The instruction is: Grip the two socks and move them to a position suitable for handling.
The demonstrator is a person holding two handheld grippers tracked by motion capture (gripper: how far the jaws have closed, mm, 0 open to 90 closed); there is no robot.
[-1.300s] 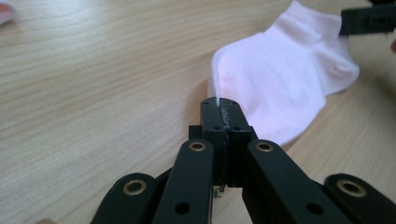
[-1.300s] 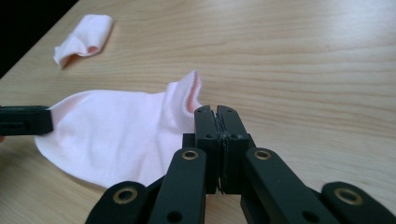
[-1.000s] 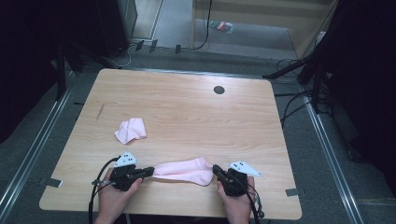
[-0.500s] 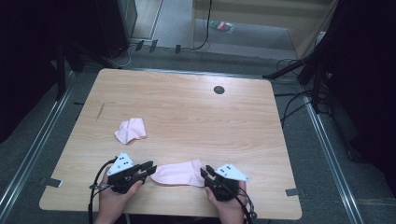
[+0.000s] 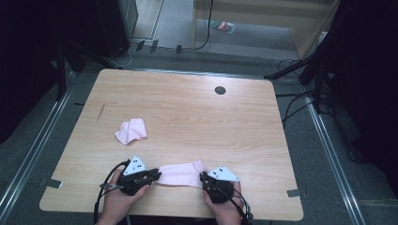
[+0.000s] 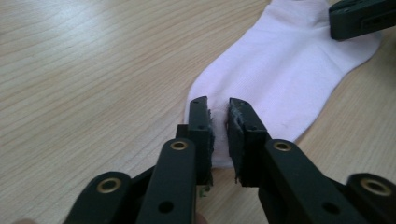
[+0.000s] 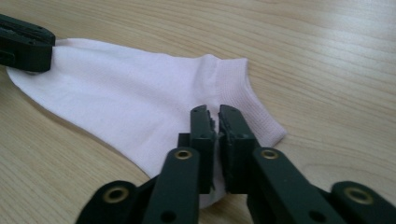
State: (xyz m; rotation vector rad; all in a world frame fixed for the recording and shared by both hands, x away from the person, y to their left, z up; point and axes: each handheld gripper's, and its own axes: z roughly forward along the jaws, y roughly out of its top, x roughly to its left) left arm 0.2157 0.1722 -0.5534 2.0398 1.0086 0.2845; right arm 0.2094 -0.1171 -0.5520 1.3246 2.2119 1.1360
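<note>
A pale pink sock (image 5: 180, 173) lies flat near the table's front edge, between my two grippers. My left gripper (image 5: 155, 176) grips its toe end; in the left gripper view the jaws (image 6: 218, 105) stand almost closed with the sock (image 6: 289, 70) pinched between them. My right gripper (image 5: 202, 178) grips the cuff end; in the right gripper view its jaws (image 7: 212, 112) are pressed together on the sock (image 7: 140, 107) just below the ribbed cuff. Each gripper view shows the other gripper's black jaw tip at the sock's far end. A hand holds each gripper.
A second pink sock (image 5: 131, 130) lies crumpled on the wooden table (image 5: 187, 112), left of centre. A dark round hole (image 5: 220, 90) sits near the far edge. Cables and dark stands surround the table on the floor.
Both grippers have moved toward each other along the front edge. The sock between them went from stretched long to shorter and slacker.
</note>
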